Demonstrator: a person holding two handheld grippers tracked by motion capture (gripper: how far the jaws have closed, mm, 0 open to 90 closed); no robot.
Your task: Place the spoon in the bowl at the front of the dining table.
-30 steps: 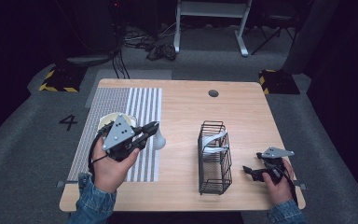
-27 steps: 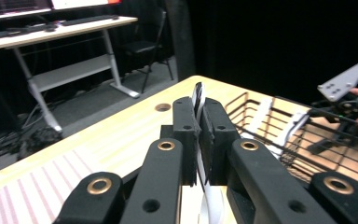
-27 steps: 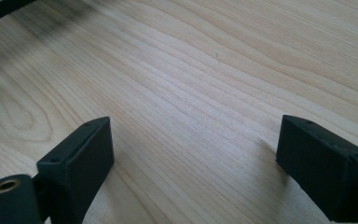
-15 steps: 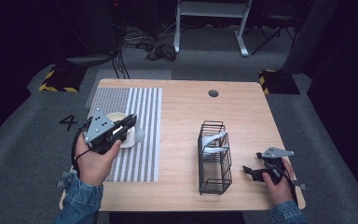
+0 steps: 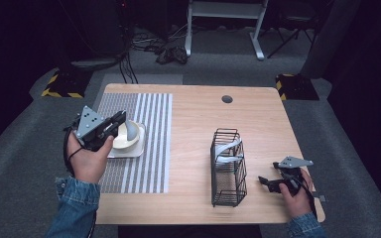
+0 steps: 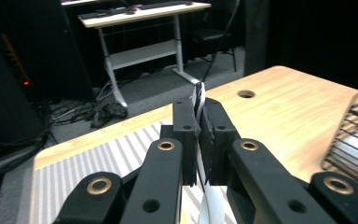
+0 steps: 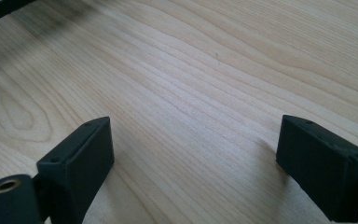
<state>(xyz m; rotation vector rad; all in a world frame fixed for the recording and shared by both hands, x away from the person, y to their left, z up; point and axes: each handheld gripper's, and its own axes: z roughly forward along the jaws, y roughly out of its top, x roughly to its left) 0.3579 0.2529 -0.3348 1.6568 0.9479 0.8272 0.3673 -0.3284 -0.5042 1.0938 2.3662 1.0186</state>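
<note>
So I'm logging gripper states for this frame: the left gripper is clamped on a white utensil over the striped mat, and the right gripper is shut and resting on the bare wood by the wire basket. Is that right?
Not quite: the right gripper is open. The right gripper view shows its jaws wide apart over bare table. The rest holds: the left gripper is clamped on the white utensil over the striped mat, and the right one sits beside the wire basket.

**Denim cuffs and black two-jaw grippers**

Both forearms wear blue denim sleeves [image 5: 74, 208] with buttoned cuffs. The left black two-jaw gripper [image 6: 199, 140] has blocky matte jaws with brass-ringed pivot holes and small screw holes; a grey three-cornered plate [image 5: 88, 122] dotted with holes sits on top, and a black cable [image 5: 69, 148] loops from it. The right black two-jaw gripper [image 7: 193, 163] has squared jaw blocks and one brass-ringed hole.
</note>
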